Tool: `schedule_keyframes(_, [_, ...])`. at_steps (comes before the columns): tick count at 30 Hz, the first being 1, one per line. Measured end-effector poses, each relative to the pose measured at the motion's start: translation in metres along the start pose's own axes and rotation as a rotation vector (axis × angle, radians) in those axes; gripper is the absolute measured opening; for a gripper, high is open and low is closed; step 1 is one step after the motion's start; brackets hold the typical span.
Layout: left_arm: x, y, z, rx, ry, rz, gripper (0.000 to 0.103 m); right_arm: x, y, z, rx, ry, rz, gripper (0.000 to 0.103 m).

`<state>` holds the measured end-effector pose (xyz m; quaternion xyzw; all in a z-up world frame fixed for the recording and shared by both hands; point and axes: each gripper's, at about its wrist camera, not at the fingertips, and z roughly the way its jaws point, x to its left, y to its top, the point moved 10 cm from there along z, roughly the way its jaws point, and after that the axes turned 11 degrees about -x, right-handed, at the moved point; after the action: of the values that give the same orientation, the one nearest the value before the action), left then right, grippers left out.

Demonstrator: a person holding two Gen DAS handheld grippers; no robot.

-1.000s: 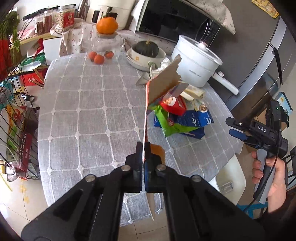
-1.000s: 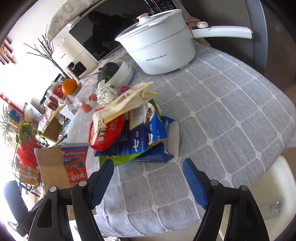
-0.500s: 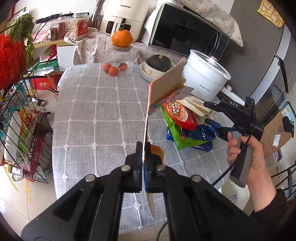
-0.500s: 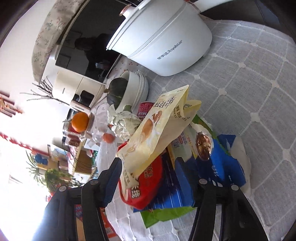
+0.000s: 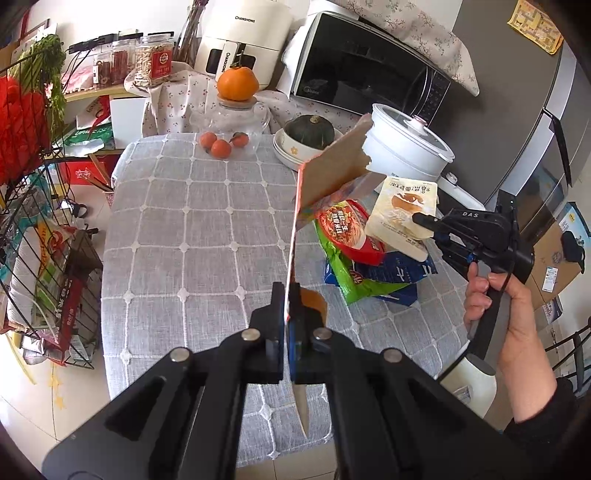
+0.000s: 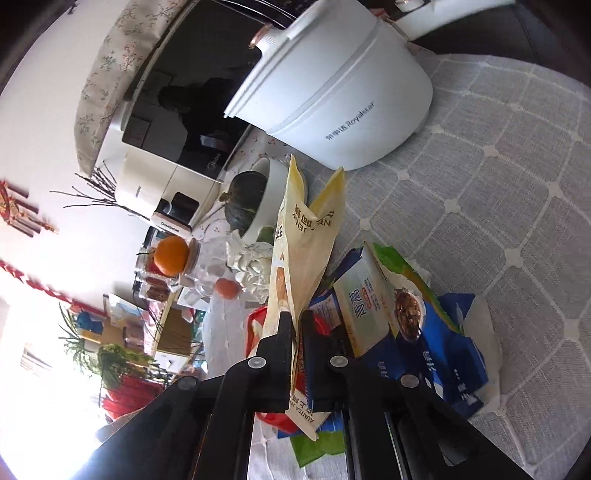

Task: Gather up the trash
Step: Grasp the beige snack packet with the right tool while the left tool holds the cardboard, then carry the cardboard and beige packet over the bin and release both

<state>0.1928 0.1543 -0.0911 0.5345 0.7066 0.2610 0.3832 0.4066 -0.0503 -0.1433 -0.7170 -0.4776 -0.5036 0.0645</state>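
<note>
Grey checked cloth covers the bench (image 5: 192, 236), which stands in a kitchen corner before a microwave (image 5: 369, 70) and a white air fryer (image 5: 240, 33). At 12 o'clock on the bench: three small orange fruits (image 5: 221, 144), a glass jar topped by one large orange (image 5: 237, 83), and stacked white bowls holding one dark green squash (image 5: 310, 127). At 1 o'clock stands one white electric pot (image 5: 402, 147), just behind the trash. A wire rack (image 5: 44, 251) of goods stands at 9 o'clock, off the bench.

The trash pile lies at 3 o'clock near the bench edge: one red packet (image 5: 347, 232), one green bag (image 5: 343, 273), and one blue bag (image 5: 402, 273) beneath. The right gripper (image 6: 298, 321), held in a hand (image 5: 509, 314), has its jaws clamped on a cream snack pouch (image 6: 303, 254) atop the pile, the jaws closing as far as the pouch allows. The left gripper (image 5: 287, 295) is pinched together on a flattened cardboard carton (image 5: 332, 173), held edge-on above the bench; it hides part of the pile from the left wrist view.
</note>
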Motion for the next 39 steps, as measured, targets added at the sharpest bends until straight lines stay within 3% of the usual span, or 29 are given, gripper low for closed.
schedule_keyframes(6, [-0.025, -0.001, -0.010, -0.019, -0.051, 0.020, 0.002, 0.008, 0.008, -0.067, -0.022, 0.018, -0.098, 0.005])
schedule_keyframes(11, [-0.054, -0.009, -0.016, -0.014, -0.111, 0.043, 0.002, -0.008, 0.009, -0.124, -0.029, -0.007, -0.128, 0.005])
schedule_keyframes(21, [-0.119, -0.033, -0.014, 0.026, -0.212, 0.110, 0.002, -0.083, 0.002, -0.220, -0.039, -0.111, -0.092, 0.005])
schedule_keyframes(30, [-0.186, -0.063, -0.008, 0.085, -0.314, 0.184, 0.002, -0.136, -0.007, -0.276, -0.025, -0.247, -0.112, 0.005])
schedule_keyframes(39, [-0.266, -0.115, 0.000, 0.172, -0.415, 0.291, 0.002, -0.198, -0.013, -0.324, -0.026, -0.385, -0.120, 0.005])
